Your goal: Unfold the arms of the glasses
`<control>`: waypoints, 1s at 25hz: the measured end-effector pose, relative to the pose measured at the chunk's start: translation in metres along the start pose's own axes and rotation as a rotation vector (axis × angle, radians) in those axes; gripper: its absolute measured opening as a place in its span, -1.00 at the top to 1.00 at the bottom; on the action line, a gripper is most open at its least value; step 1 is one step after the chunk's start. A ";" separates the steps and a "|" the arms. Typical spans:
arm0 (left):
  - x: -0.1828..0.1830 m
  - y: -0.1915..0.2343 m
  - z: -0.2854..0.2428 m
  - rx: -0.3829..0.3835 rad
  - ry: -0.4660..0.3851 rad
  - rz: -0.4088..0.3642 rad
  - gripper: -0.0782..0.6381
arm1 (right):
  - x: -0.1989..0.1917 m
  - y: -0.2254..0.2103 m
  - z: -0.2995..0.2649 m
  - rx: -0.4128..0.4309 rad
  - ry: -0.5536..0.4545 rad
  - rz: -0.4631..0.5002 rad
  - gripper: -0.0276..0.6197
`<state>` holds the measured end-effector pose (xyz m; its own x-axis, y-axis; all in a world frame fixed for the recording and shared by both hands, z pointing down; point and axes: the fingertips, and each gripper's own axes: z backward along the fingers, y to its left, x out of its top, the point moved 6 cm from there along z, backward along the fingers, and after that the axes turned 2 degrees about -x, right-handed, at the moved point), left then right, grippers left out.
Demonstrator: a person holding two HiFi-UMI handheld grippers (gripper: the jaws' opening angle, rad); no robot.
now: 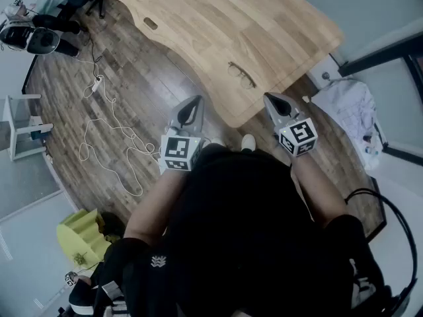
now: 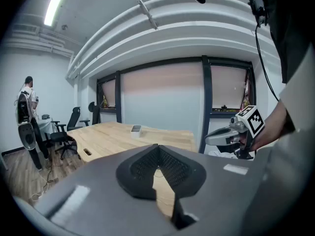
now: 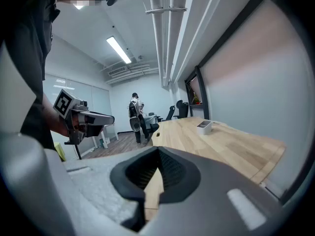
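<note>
Not started: both grippers empty, glasses untouched on the table.
Nearest the body, the left gripper [image 1: 190,113] at 11 o'clock and the right gripper [image 1: 277,104] at 1 o'clock each have jaws closed tip to tip on nothing. Beyond them at 12 o'clock, well apart from both, the glasses [image 1: 242,76] lie by the near edge of the table [image 1: 198,25]. Whether their arms are folded is too small to tell. As I judge it, reaching, gripping and unfolding all remain.

— What kind of place is this?
— An office, I think. There is a long wooden desk [image 1: 264,18], swivel chairs [image 2: 74,119] beside it, tube lights [image 3: 118,49] on the ceiling and big dark-framed windows [image 2: 162,100].
— And the floor?
— Wood planks [image 1: 132,71], with a loose white cable [image 1: 117,121] lying on them.
</note>
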<state>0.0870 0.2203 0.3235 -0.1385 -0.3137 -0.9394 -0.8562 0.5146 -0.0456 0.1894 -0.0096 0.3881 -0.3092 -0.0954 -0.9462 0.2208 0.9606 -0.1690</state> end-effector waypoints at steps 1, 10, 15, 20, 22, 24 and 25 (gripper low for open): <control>0.001 -0.002 -0.003 0.004 0.001 -0.003 0.76 | 0.000 -0.004 0.000 -0.003 -0.006 -0.003 0.91; 0.006 0.005 -0.040 -0.031 0.011 -0.024 0.76 | -0.004 -0.031 -0.002 -0.059 -0.014 -0.012 0.91; 0.011 0.025 -0.089 -0.169 0.012 -0.053 0.76 | -0.006 -0.044 -0.016 -0.162 -0.022 -0.033 0.91; 0.015 0.066 -0.145 -0.340 0.007 -0.111 0.76 | -0.005 -0.046 -0.051 -0.303 -0.008 -0.070 0.91; 0.015 0.084 -0.167 -0.417 0.012 -0.122 0.76 | -0.004 -0.042 -0.068 -0.369 0.012 -0.093 0.91; 0.015 0.101 -0.186 -0.499 0.019 -0.132 0.76 | -0.001 -0.036 -0.087 -0.424 0.040 -0.108 0.91; 0.015 0.109 -0.194 -0.539 0.023 -0.137 0.76 | 0.000 -0.034 -0.097 -0.448 0.056 -0.115 0.91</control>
<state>-0.1054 0.1167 0.3706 -0.0139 -0.3696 -0.9291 -0.9998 -0.0109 0.0193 0.0922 -0.0167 0.4207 -0.3607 -0.2052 -0.9099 -0.2354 0.9639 -0.1240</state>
